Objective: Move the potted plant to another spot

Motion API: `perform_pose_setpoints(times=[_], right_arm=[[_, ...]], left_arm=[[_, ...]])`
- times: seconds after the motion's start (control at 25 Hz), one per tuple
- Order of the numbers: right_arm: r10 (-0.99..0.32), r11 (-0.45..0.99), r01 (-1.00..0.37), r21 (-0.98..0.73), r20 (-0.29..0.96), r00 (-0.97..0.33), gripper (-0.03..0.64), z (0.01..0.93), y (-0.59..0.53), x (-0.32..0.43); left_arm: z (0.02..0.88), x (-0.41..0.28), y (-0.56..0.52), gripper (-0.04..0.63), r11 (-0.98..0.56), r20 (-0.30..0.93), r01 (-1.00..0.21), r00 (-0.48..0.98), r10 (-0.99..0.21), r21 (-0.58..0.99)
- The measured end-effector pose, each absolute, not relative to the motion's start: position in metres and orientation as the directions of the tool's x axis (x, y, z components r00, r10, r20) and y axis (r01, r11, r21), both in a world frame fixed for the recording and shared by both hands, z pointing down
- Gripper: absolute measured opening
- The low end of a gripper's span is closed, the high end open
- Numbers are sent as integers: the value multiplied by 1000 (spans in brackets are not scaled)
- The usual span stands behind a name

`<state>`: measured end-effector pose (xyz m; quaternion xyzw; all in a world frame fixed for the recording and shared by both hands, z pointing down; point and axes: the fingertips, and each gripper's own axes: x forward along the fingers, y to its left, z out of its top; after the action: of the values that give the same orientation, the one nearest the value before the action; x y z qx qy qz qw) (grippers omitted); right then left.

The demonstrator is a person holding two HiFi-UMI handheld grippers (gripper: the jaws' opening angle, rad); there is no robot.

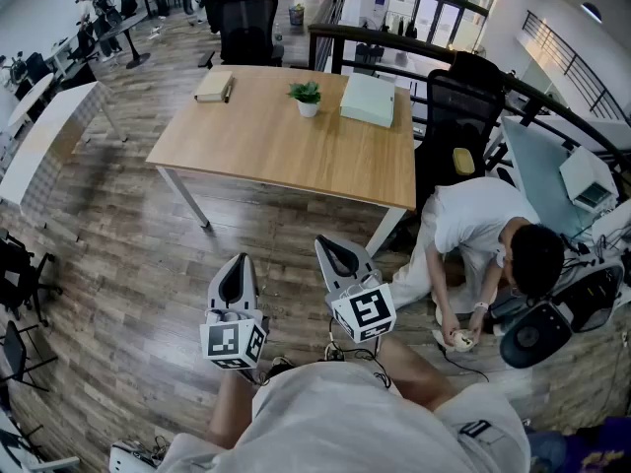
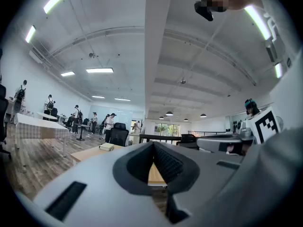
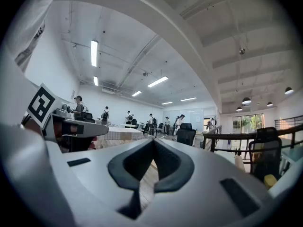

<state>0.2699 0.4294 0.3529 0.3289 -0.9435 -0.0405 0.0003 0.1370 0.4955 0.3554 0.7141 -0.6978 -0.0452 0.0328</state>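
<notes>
Sitting well beyond left gripper (image 1: 239,259) and right gripper (image 1: 325,244): potted plant (image 1: 308,98).

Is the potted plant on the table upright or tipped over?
Upright: the potted plant stands on its base on the table, leaves up.

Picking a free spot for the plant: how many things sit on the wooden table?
3: a tan book at the far left corner, the potted plant near the far edge's middle, a pale box right of it. None looks hidden.
</notes>
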Motion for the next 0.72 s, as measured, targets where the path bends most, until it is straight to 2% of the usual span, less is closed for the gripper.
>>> perform_pose_setpoints(times=[0.72], right_arm=[[-674, 736, -673, 69, -3, -738, 5, 366, 431, 270]], left_arm=[[375, 133, 486, 12, -111, 9, -986, 113, -994, 125]])
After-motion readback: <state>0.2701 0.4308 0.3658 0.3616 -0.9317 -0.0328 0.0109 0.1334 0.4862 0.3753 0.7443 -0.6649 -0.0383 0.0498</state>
